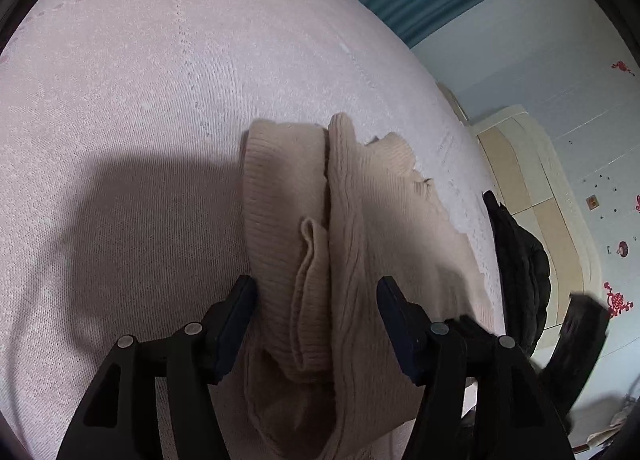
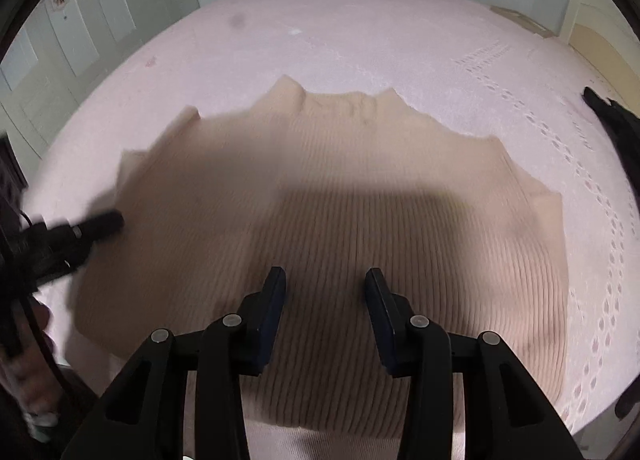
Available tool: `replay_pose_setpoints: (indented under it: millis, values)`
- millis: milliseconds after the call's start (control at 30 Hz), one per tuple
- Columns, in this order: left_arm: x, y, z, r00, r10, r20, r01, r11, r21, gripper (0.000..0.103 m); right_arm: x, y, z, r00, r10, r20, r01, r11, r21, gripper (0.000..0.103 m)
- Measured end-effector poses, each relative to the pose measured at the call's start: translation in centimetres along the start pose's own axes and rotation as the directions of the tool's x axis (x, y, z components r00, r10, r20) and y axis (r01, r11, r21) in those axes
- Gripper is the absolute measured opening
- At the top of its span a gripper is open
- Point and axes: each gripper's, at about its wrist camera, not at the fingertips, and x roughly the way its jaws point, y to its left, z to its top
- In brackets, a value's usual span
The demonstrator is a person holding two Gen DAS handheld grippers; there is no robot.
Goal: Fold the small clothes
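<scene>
On the pink bedspread (image 2: 360, 27) a beige ribbed sweater (image 2: 340, 195) lies spread, its left sleeve gathered inward. Both the left gripper (image 1: 316, 312) and right gripper (image 2: 325, 292) hover partly open, holding nothing; folding looks barely begun.

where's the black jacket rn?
In the left wrist view the black jacket lies at the right edge of the pink bedspread, beyond the beige sweater.

right tool (image 2: 325, 296) open, empty | over beige sweater (image 2: 360, 195) | pink bed (image 2: 360, 31) | edges blurred
</scene>
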Motion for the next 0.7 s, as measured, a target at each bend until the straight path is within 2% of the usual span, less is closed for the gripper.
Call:
replay_pose_setpoints:
  millis: [133, 267, 367, 467, 600, 700]
  values:
    - [-0.4, 0.6, 0.0, 1.000, 0.008, 0.015, -0.007, 1.000, -0.009, 0.061, 1.0, 0.1, 1.3, 0.999, -0.037, 0.019, 0.036, 0.999, 0.022, 0.041]
    - [-0.6, 1.3, 0.0, 1.000, 0.003, 0.013, -0.003, 1.000, -0.010, 0.061, 3.2, -0.2, 4.3, 0.998, -0.067, -0.003, 0.067, 0.997, 0.026, 0.041]
    - [-0.5, 1.0, 0.0, 1.000, 0.015, 0.011, -0.015, 1.000, 0.002, 0.061, 4.9, -1.0, 6.2, 0.998, -0.047, -0.046, 0.051, 0.996, 0.075, 0.041]
    - [-0.3, 0.6, 0.0, 1.000, 0.024, 0.007, -0.024, 1.000, 0.019, 0.061, 6.2, -1.6, 6.9, 0.997, -0.050, -0.060, 0.056, 0.993, 0.106, 0.041]
    - [0.0, 0.5, 0.0, 1.000, 0.002, -0.013, -0.002, 1.000, 0.022, 0.060, 7.4, -1.5, 7.8, 0.997, -0.065, -0.042, 0.069, 0.993, 0.096, 0.041]
    - [0.2, 0.6, 0.0, 1.000, -0.008, -0.019, 0.009, 1.000, 0.007, 0.060, 6.4, -1.8, 7.8, 0.998, -0.049, -0.038, 0.053, 0.992, 0.111, 0.040]
